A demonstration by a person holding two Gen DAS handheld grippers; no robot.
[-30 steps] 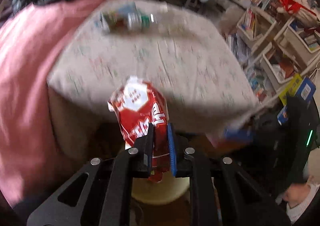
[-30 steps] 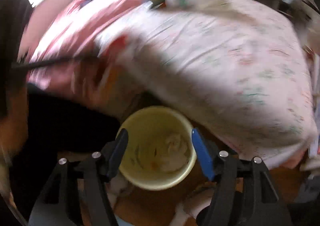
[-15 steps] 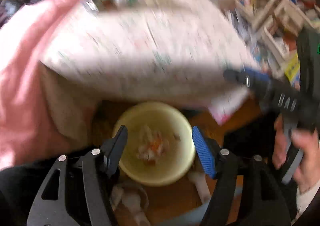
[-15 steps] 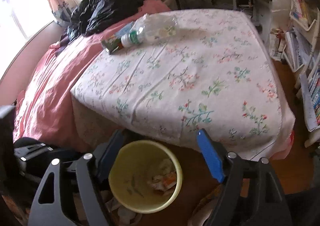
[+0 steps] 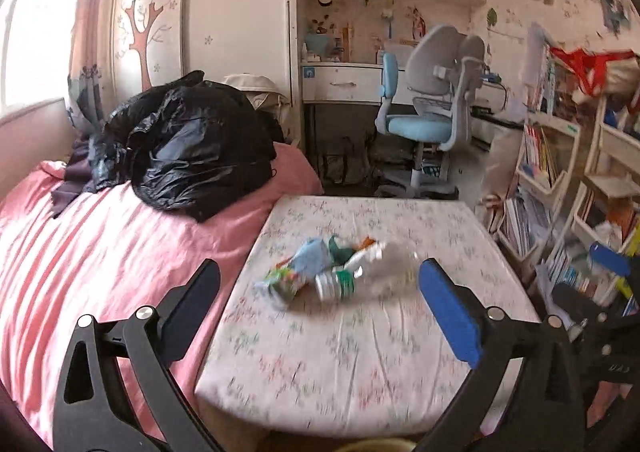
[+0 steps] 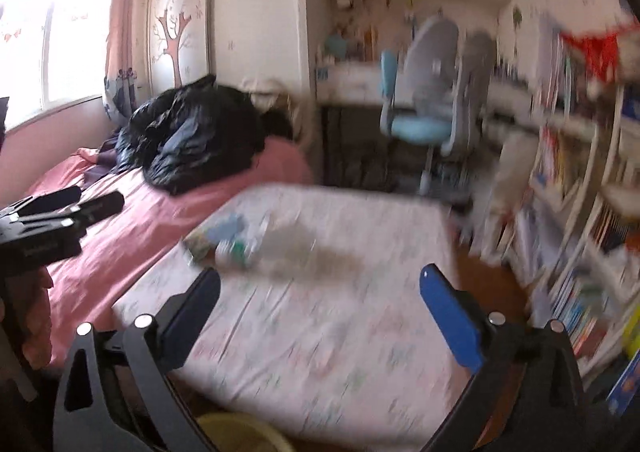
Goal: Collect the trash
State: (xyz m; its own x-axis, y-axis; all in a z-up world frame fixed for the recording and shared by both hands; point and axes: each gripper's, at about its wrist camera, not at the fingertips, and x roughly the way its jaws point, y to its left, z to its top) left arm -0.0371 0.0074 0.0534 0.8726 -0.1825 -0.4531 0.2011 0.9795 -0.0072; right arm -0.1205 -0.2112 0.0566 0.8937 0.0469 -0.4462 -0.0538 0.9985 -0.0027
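— Both our tongs are now looking up across the bed instead of down into the yellow bin, and the red wrapper is gone from the left tongs (image 5: 319, 296).

— We are seeing those jaws spreading wide, nothing between them. The right tongs (image 6: 320, 298) are opening too, empty.

— Remaining trash is lying on the floral sheet (image 5: 360, 364): a clear bottle (image 5: 364, 275) and a small carton (image 5: 282, 280) touching it on its left, far of the tongs.

— The bin rim (image 6: 240, 432) is peeking in at the near edge.
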